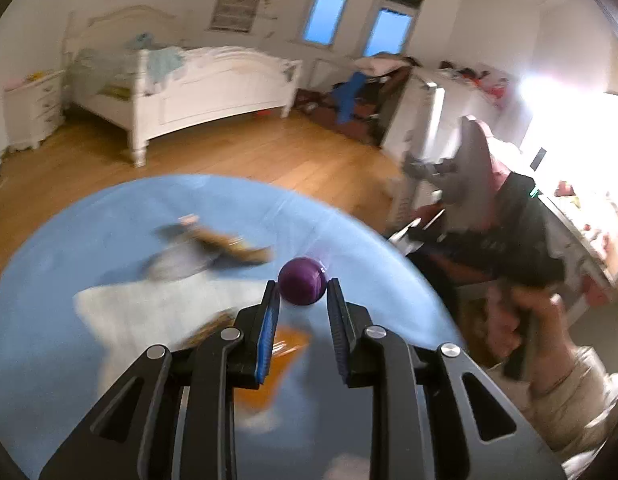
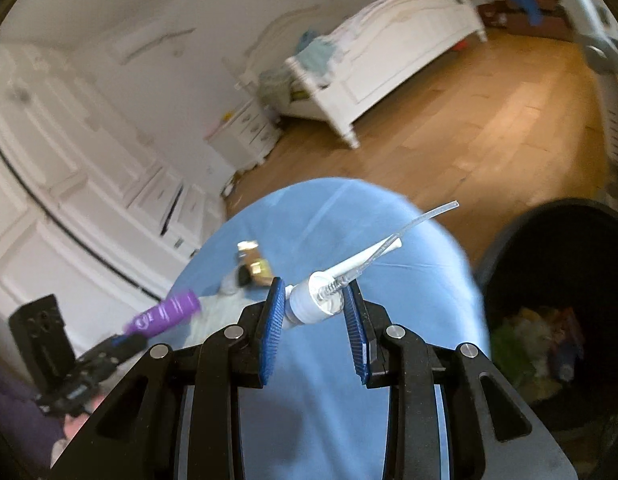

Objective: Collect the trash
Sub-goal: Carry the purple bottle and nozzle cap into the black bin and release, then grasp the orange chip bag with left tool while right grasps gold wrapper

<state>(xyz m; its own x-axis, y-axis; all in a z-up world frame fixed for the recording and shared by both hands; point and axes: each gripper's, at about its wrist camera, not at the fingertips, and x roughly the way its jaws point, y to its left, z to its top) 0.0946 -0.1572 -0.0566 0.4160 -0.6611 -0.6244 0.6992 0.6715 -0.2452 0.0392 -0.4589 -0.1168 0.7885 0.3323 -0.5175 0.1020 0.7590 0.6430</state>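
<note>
My left gripper (image 1: 302, 285) is shut on a purple bottle (image 1: 303, 286), seen end-on between the fingertips above the blue round table (image 1: 69, 260). From the right wrist view the same purple bottle (image 2: 165, 314) sticks out of the left gripper (image 2: 125, 342) at the lower left. My right gripper (image 2: 315, 284) is shut on a white pump head (image 2: 313, 306), whose clear tube (image 2: 429, 214) points up and right. Blurred trash lies on the cloth: a brown piece (image 1: 229, 248), white paper (image 1: 149, 312), an orange wrapper (image 1: 285, 356) and a gold item (image 2: 255, 266).
A black bin (image 2: 509, 248) with coloured trash inside stands on the floor right of the table. A hand (image 1: 525, 320) holds the other gripper's handle at the right. Beyond lie wooden floor (image 1: 249, 152), a white bed (image 1: 213, 84) and white cupboards (image 2: 69, 160).
</note>
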